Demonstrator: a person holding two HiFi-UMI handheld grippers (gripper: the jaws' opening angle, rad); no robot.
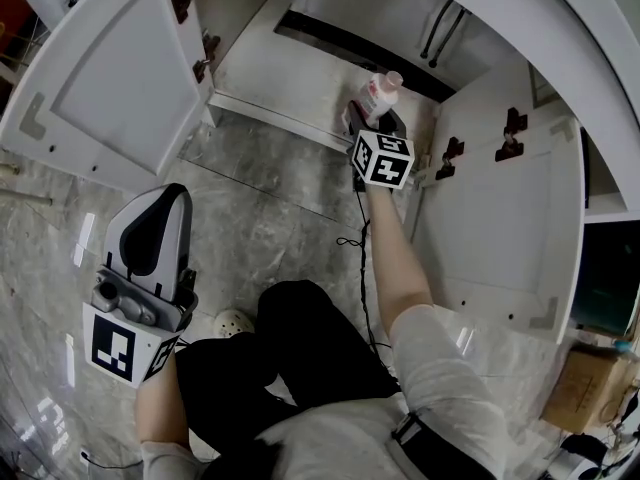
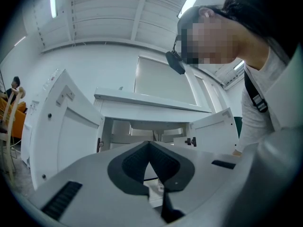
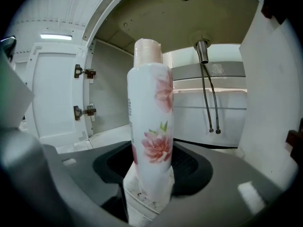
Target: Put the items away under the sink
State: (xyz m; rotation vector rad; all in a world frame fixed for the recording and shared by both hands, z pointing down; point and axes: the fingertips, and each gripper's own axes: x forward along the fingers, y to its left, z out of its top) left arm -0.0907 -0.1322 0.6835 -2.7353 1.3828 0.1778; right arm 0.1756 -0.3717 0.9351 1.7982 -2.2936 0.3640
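A white bottle [image 1: 379, 95] with pink flowers and a pale pink cap stands upright in my right gripper [image 1: 372, 121], which is shut on its lower half. It is held over the front edge of the open under-sink cabinet floor [image 1: 285, 76]. In the right gripper view the bottle [image 3: 150, 122] fills the middle, clamped between the dark pads [image 3: 191, 167]. My left gripper [image 1: 171, 192] is held back over the tiled floor by the person's left knee. Its jaws are shut with nothing between them, and in its own view my left gripper [image 2: 150, 144] faces the cabinet [image 2: 142, 126] from a distance.
Both cabinet doors stand wide open, the left door [image 1: 110, 78] and the right door [image 1: 510, 218]. Two dark hoses [image 3: 208, 93] and a drain pipe [image 3: 202, 51] hang at the cabinet's back right. A cardboard box [image 1: 590, 388] sits at the far right.
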